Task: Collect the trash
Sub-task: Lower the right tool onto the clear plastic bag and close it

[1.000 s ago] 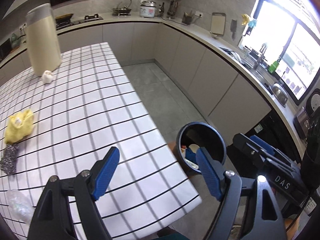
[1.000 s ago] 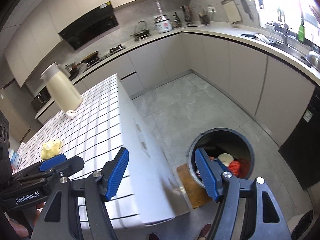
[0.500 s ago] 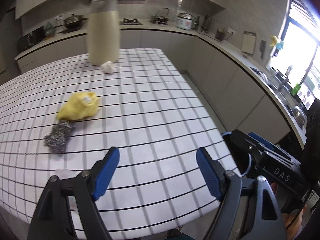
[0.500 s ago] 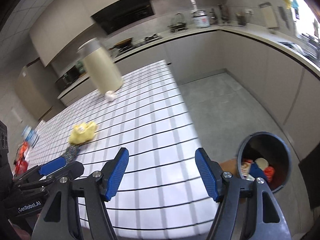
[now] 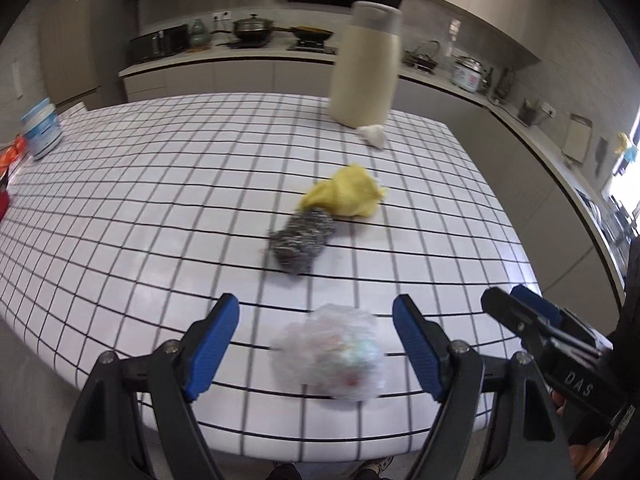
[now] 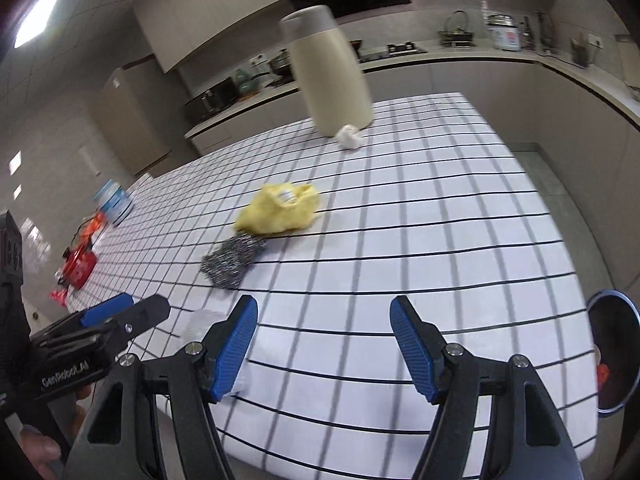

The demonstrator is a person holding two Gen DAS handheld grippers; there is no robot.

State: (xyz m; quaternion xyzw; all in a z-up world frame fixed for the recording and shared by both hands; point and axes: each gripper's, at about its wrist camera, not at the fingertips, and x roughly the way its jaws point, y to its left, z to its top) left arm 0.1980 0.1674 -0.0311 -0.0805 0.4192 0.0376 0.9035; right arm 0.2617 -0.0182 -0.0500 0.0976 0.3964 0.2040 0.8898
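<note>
The left gripper (image 5: 316,336) has its jaws spread wide, with a crumpled clear plastic bag (image 5: 330,354) lying between them on the near part of the checked table (image 5: 160,200). Farther off lie a steel scrubber (image 5: 300,240) touching a yellow rag (image 5: 346,196), then a white paper wad (image 5: 372,134) by a tall cream jug (image 5: 366,68). The right gripper (image 6: 324,344) is also spread and holds nothing. A bin (image 6: 614,356) sits on the floor at the right.
</note>
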